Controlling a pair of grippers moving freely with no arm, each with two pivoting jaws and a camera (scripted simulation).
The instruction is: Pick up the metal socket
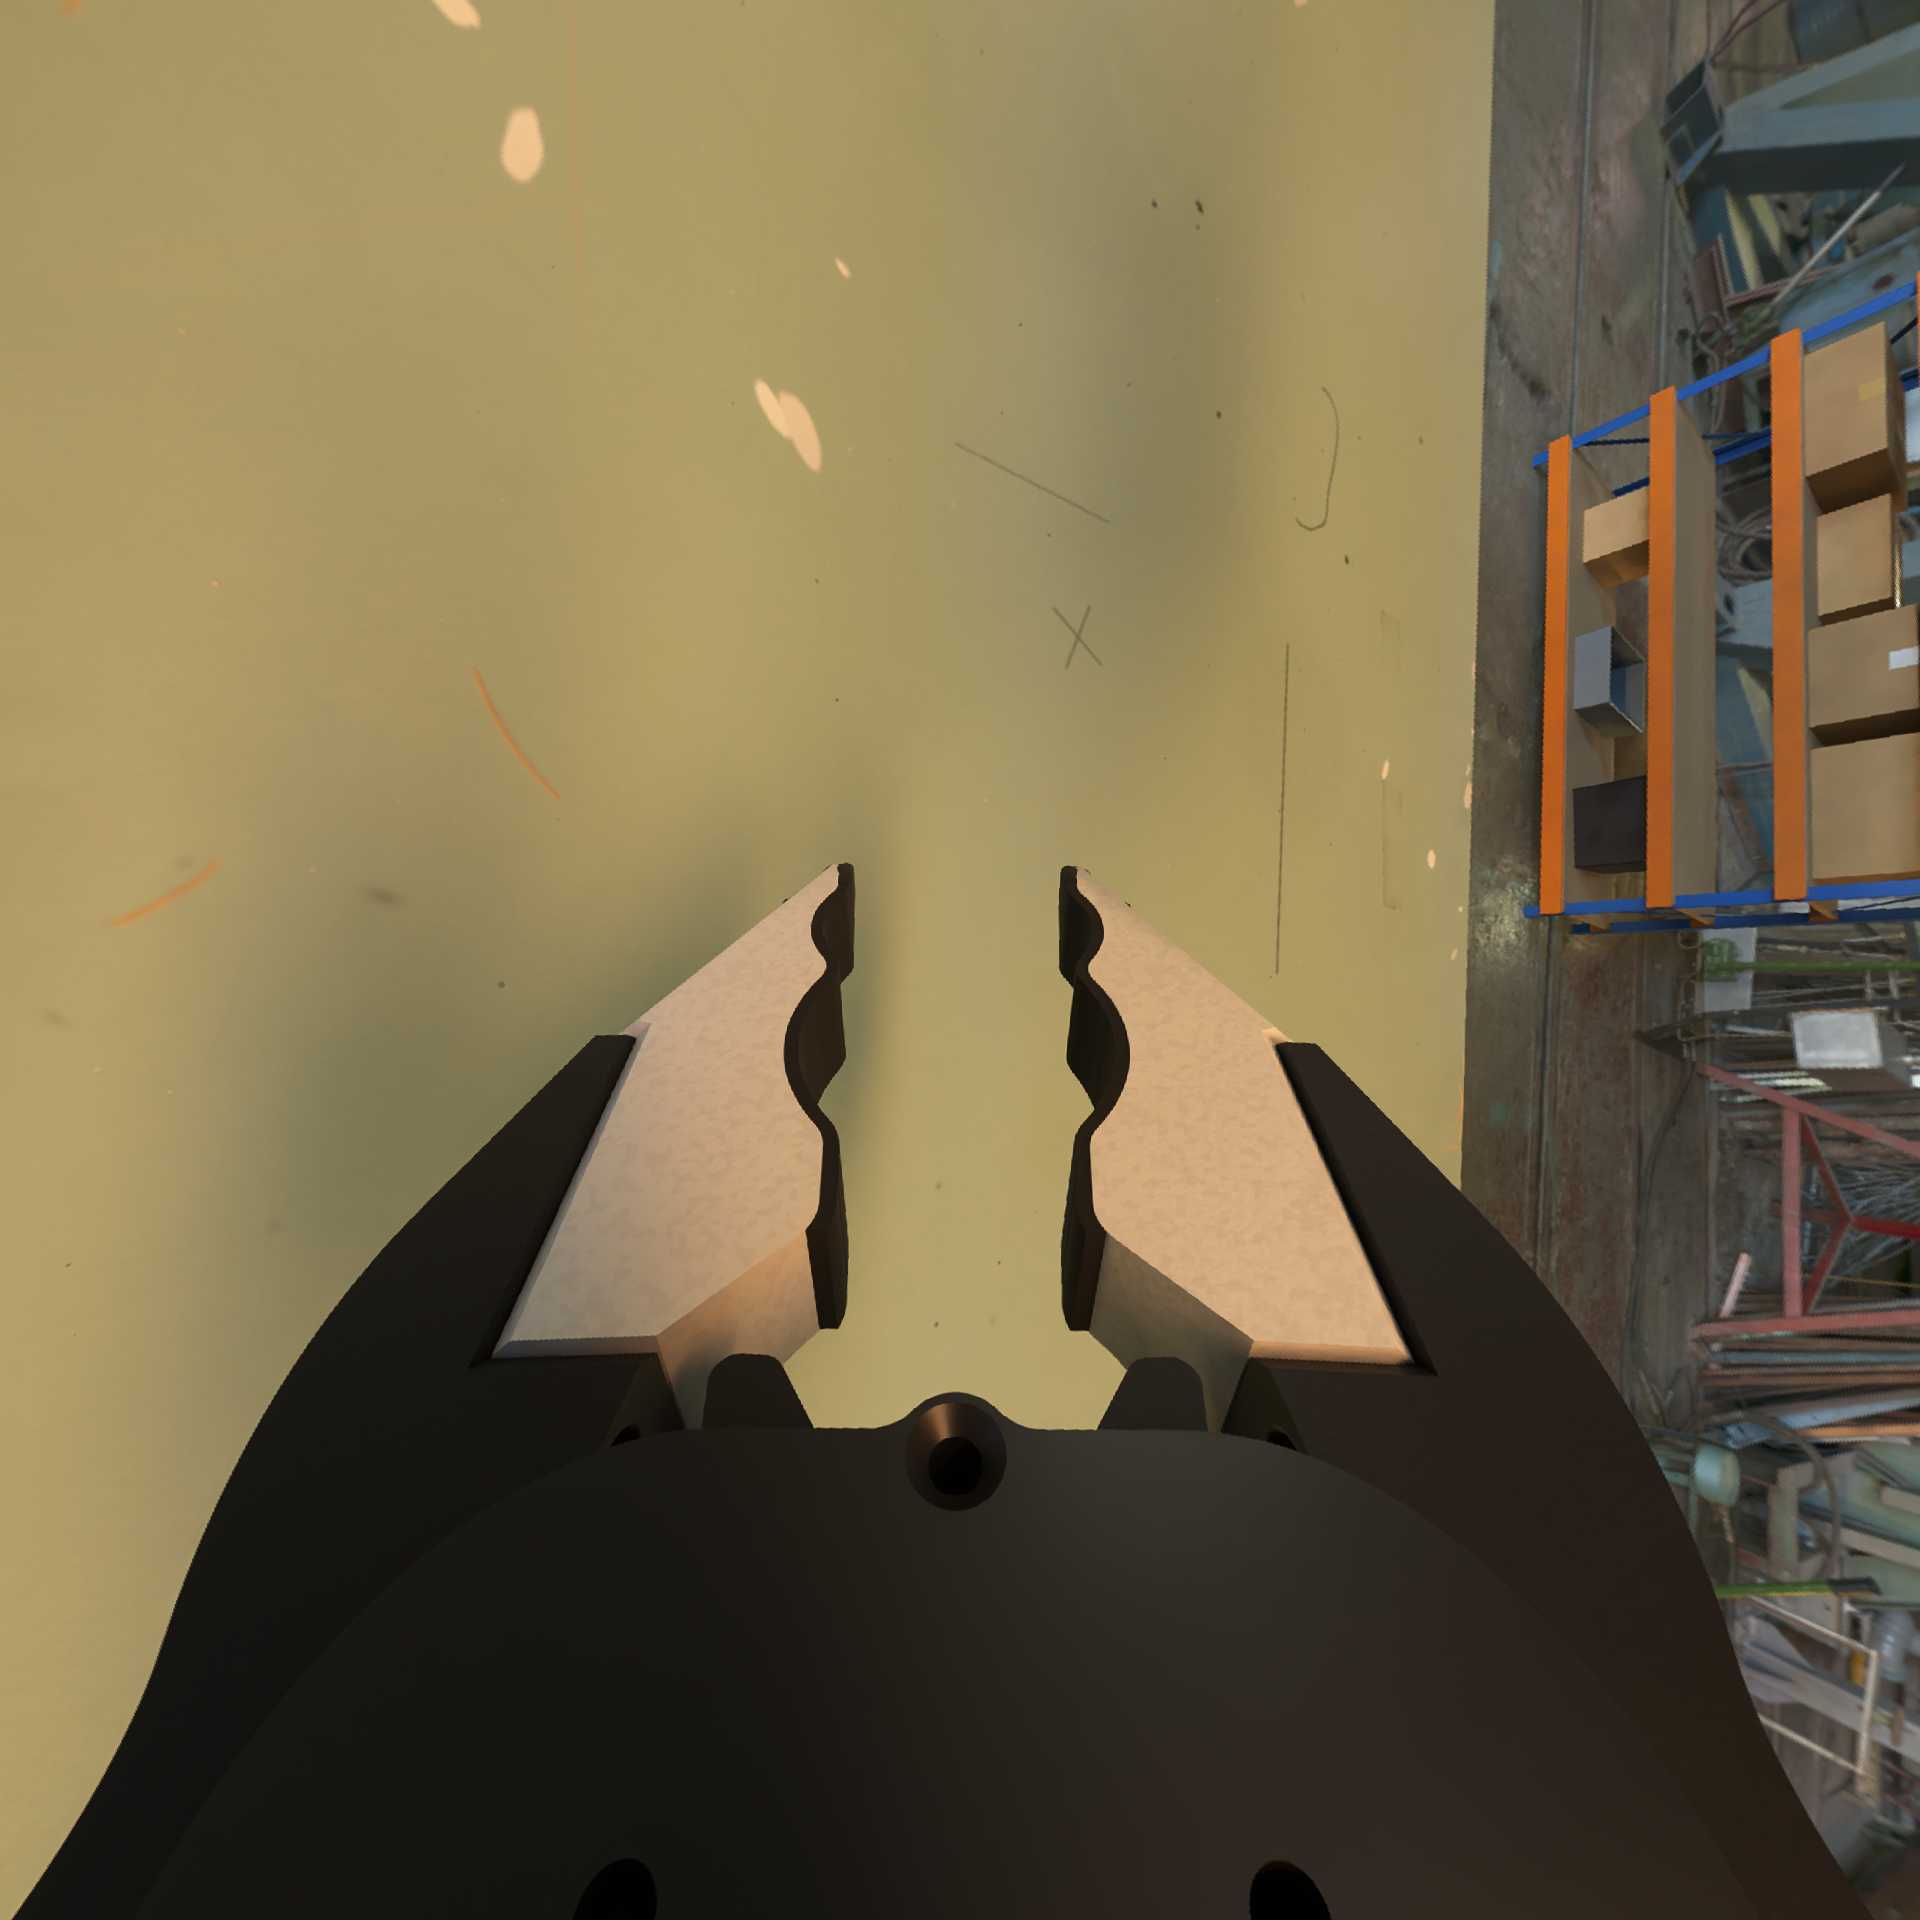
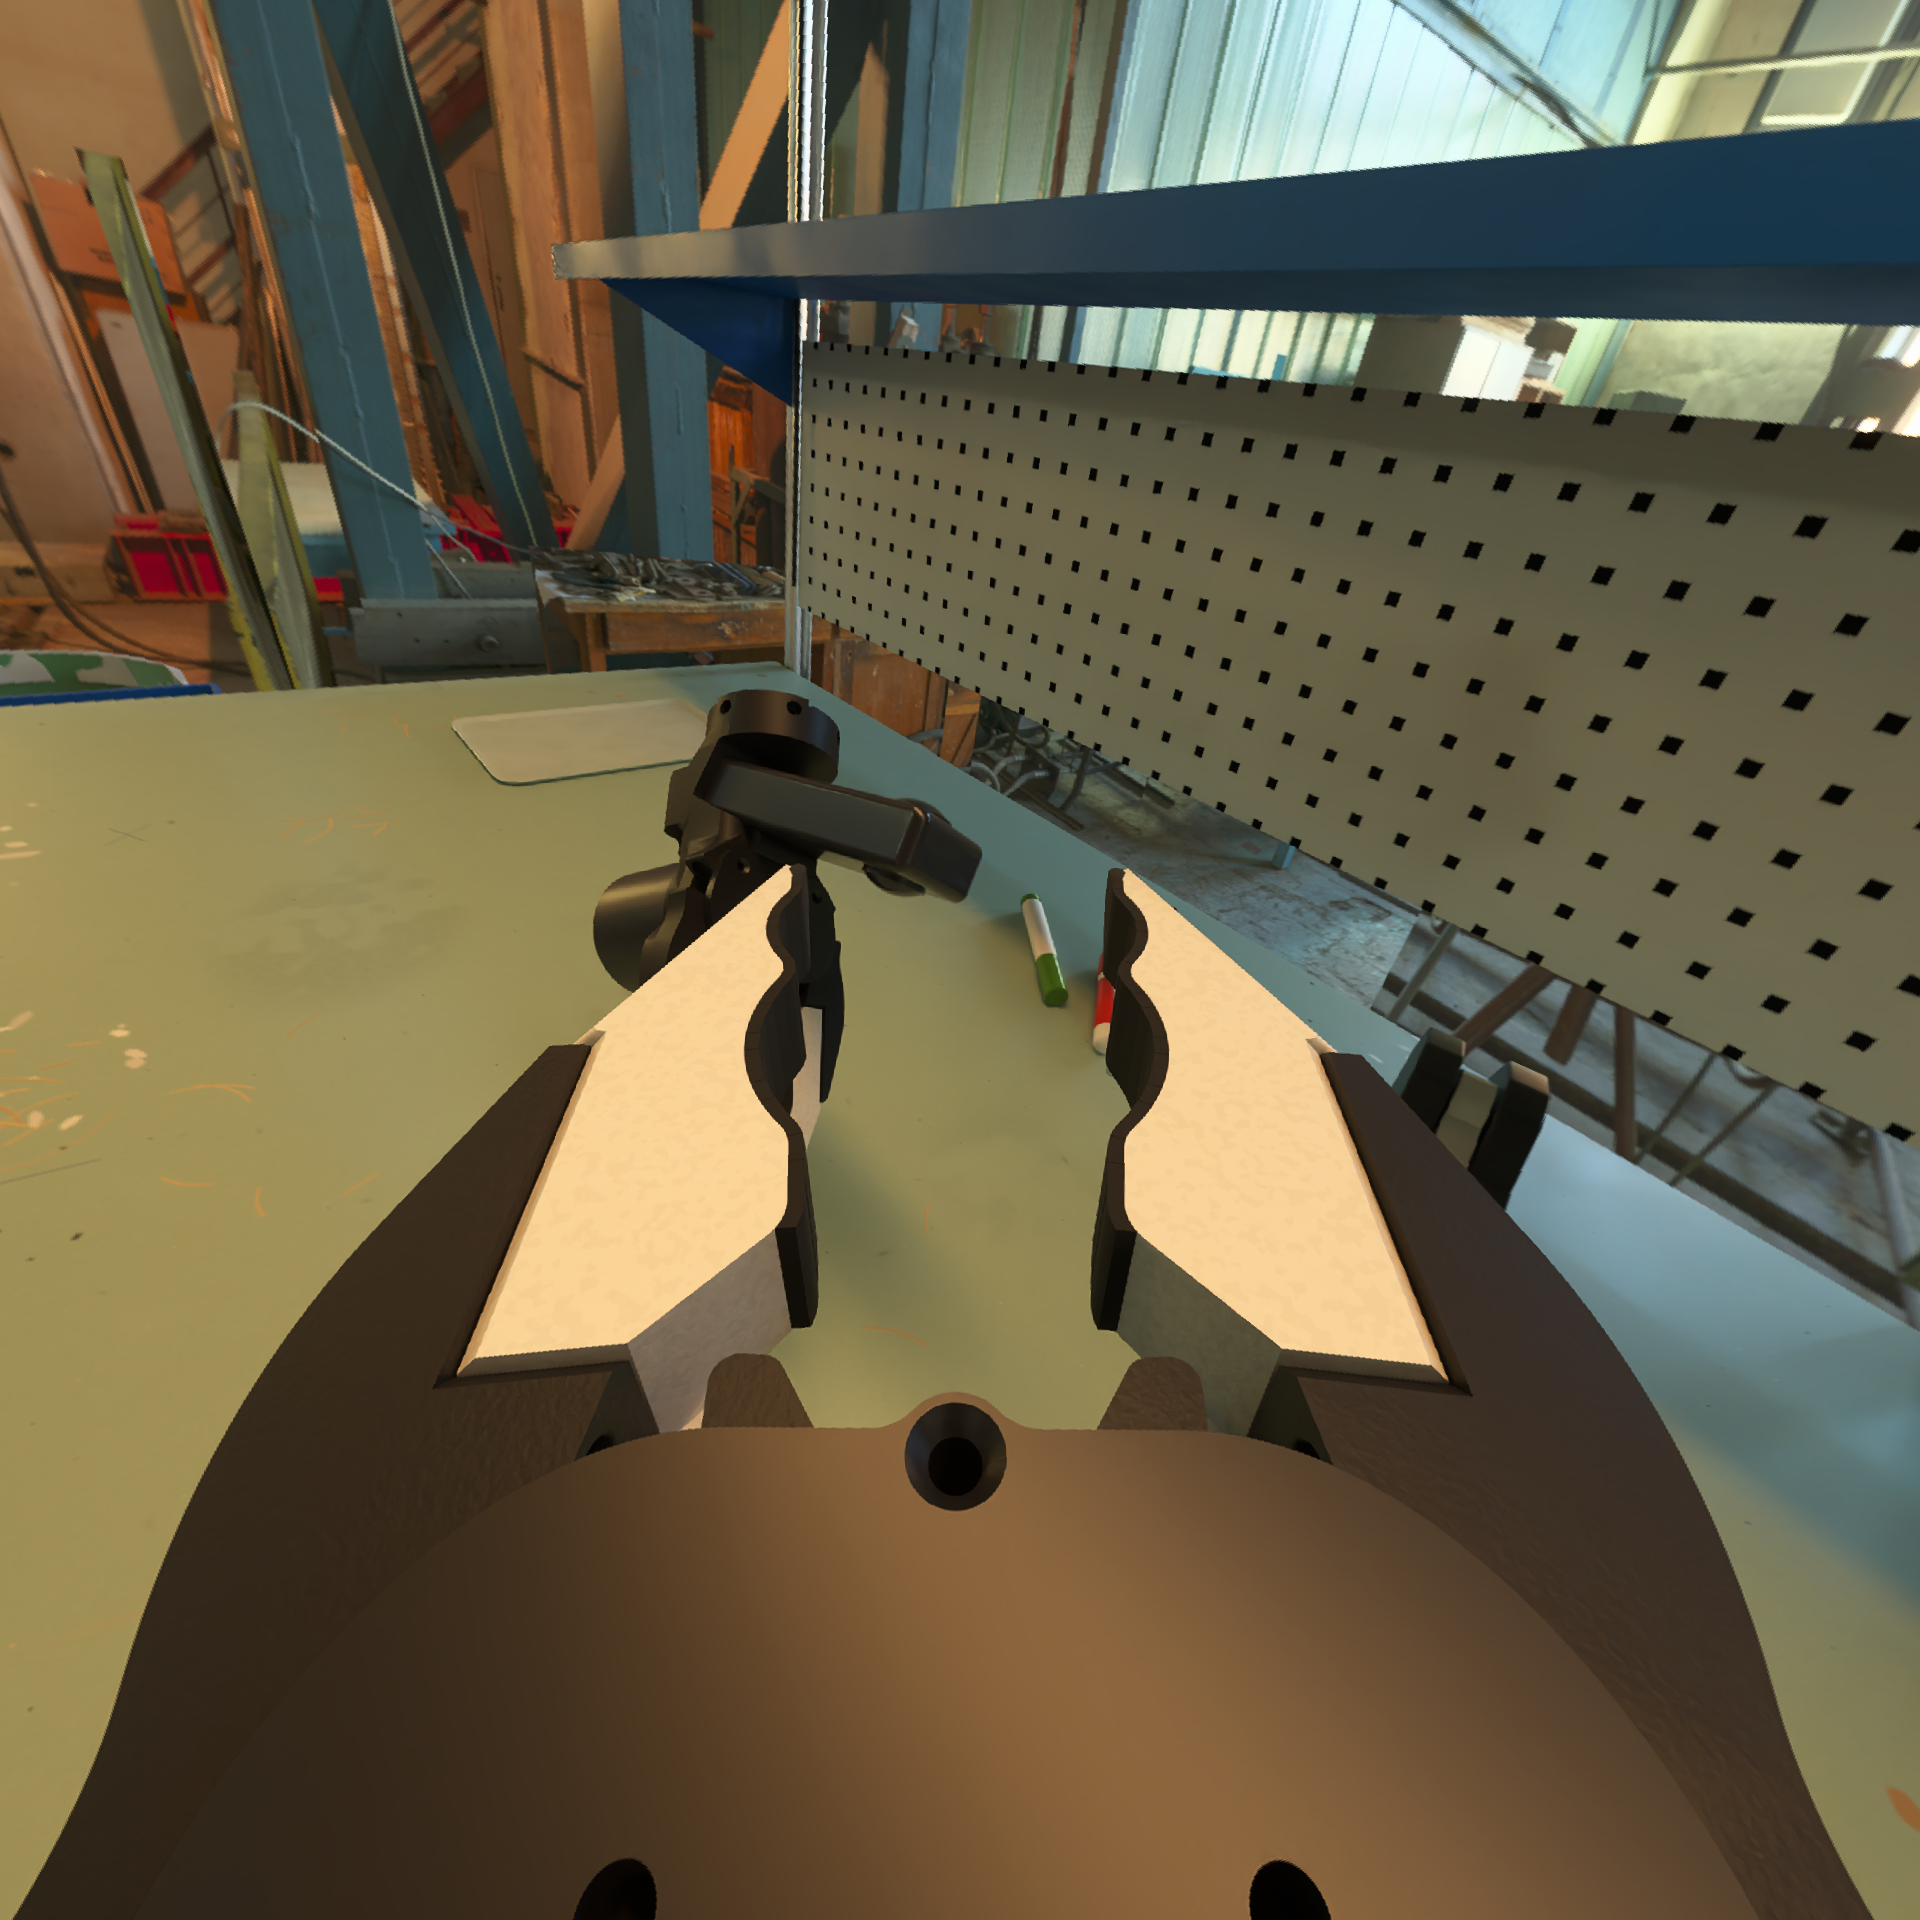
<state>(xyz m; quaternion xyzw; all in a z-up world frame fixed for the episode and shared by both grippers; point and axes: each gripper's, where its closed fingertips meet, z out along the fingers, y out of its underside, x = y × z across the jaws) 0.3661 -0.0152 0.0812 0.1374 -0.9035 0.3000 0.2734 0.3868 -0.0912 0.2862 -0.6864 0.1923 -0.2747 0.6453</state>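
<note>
The left gripper [image 1: 954, 873] points down at a bare stretch of the scratched, olive-green surface [image 1: 623, 520], its fingers [image 1: 727, 1122] a moderate gap apart with nothing between them. Off the surface's right edge, orange-and-blue shelving [image 1: 1725, 644] with cardboard boxes stands on the workshop floor.

The right gripper [image 2: 954, 883] looks out low across the same surface [image 2: 260, 987], its fingers [image 2: 665, 1143] spread somewhat wider and empty. Just beyond its left finger the left gripper [image 2: 769, 831] shows as a dark body angled down toward the surface. To the right of that lie a green-capped marker [image 2: 1042, 951] and, partly hidden behind the right finger, a red marker [image 2: 1102, 1013]. A flat pale mat [image 2: 582, 736] lies at the far end, and a small black-and-grey clamp-like object [image 2: 1470, 1117] sits near the right edge, below a white pegboard [image 2: 1351, 675] under a blue shelf [image 2: 1247, 244].

The metal socket cannot be made out in either view.
</note>
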